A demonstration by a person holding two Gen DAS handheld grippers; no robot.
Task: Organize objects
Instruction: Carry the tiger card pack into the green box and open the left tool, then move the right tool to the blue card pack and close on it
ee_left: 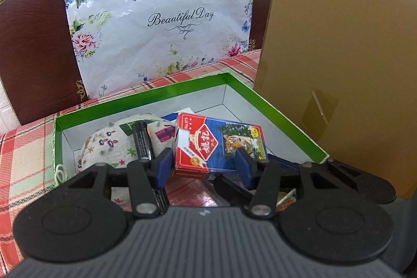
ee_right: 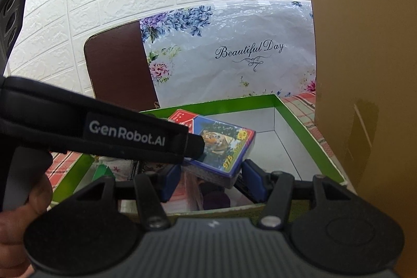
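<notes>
Half the card box (ee_right: 221,145) behind left gripper (ee_right: 182,147)

Pouch (ee_left: 109,145) partly behind battery (ee_left: 142,142)

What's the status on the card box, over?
Left tool clamped on card box, over green box. Right tool around the same box, contact unclear. Pouch, battery underneath.

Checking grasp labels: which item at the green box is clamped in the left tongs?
The red-and-blue tiger card pack, pinched between the left tongs; the black battery lies on the printed pouch, neither gripped.
</notes>
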